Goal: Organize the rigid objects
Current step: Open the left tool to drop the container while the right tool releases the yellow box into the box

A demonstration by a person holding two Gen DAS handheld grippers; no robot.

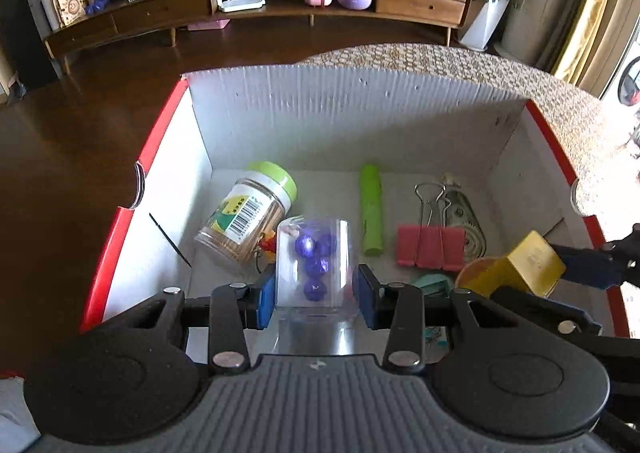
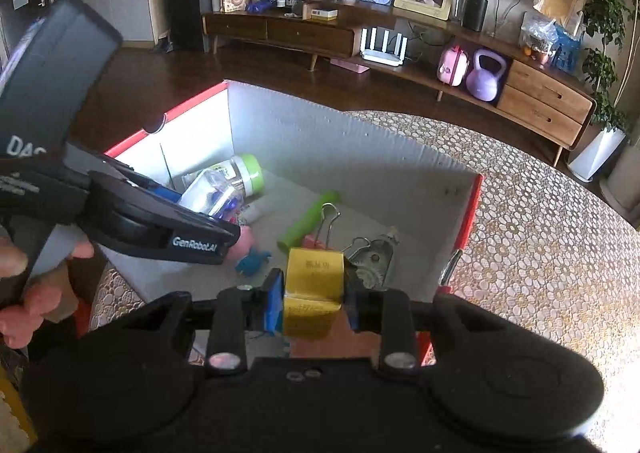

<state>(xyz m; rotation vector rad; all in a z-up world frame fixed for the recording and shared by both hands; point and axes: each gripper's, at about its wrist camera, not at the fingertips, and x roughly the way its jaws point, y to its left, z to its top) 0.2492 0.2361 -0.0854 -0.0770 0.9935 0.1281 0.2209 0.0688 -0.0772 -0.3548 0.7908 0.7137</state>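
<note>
My left gripper (image 1: 316,289) is shut on a clear plastic box (image 1: 314,265) with purple balls inside, held over the white box with red rims (image 1: 360,113). My right gripper (image 2: 314,293) is shut on a gold box (image 2: 314,285), also over the white box; the gold box shows at the right of the left wrist view (image 1: 520,265). In the white box lie a green-lidded jar (image 1: 252,209), a green tube (image 1: 371,209), a red binder clip (image 1: 430,241) and a metal tool (image 1: 466,221).
The white box stands on a table with a patterned lace cloth (image 2: 540,253). A blue toy (image 2: 252,261) and an orange lid (image 1: 476,271) lie near the box's front. A wooden sideboard (image 1: 280,9) stands across the dark floor.
</note>
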